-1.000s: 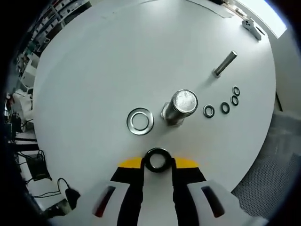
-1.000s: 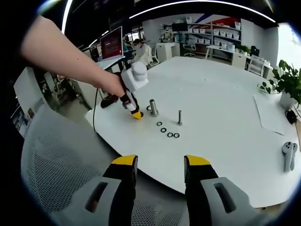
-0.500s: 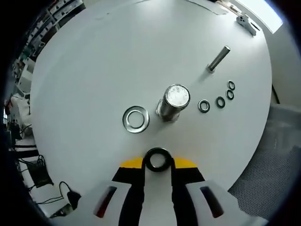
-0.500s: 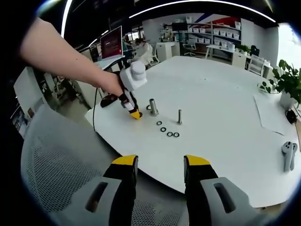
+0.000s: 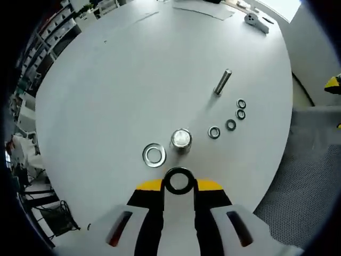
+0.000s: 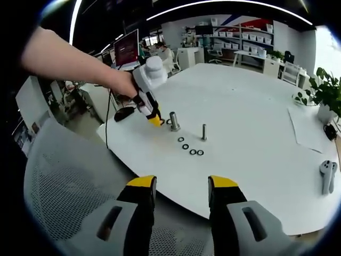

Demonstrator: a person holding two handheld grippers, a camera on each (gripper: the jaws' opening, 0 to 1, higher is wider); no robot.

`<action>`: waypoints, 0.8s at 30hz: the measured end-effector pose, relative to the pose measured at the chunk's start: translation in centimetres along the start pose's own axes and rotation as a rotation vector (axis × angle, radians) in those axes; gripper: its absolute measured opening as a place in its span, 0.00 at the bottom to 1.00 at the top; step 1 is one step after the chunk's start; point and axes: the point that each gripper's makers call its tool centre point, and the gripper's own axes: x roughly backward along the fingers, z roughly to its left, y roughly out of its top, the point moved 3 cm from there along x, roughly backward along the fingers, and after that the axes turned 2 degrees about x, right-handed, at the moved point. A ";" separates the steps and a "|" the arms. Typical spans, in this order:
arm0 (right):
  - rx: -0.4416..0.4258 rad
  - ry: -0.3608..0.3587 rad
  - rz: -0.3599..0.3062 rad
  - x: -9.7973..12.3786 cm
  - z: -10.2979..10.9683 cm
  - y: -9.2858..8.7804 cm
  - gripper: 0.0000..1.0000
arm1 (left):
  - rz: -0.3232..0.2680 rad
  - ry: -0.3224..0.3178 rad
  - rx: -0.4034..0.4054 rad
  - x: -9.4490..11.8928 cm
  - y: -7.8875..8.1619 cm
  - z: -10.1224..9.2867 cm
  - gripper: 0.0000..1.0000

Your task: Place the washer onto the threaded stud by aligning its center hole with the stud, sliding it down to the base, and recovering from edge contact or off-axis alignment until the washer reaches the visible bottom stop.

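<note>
Left gripper: jaws pinching a black washer at lower centre of the left gripper view, held clear above the white table.
Thick stud: upright, just above the washer in frame.
Silver washer: flat on the table, beside the stud's left.
Four small black rings: in a row to the right.
Thin bolt: upright, upper right.
Right gripper: jaws spread, holding nothing, bottom of the right gripper view, over a mesh chair.

Shiny bare metal — threaded stud and silver washer — on a smooth matt white table.
</note>
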 end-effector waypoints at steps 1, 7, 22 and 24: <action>0.000 0.000 0.000 0.0 0.0 0.0 0.41 | -0.004 -0.001 -0.001 0.2 0.2 0.1 0.18; -0.002 -0.001 -0.002 0.1 0.0 0.0 0.41 | -0.038 -0.005 -0.002 2.0 1.2 0.1 0.18; 0.002 -0.004 -0.002 0.0 -0.1 0.0 0.41 | -0.026 -0.002 -0.135 2.5 4.2 -1.8 0.18; 0.001 -0.005 -0.004 0.0 -0.1 0.1 0.41 | -0.013 0.006 -0.151 1.8 4.4 -1.0 0.18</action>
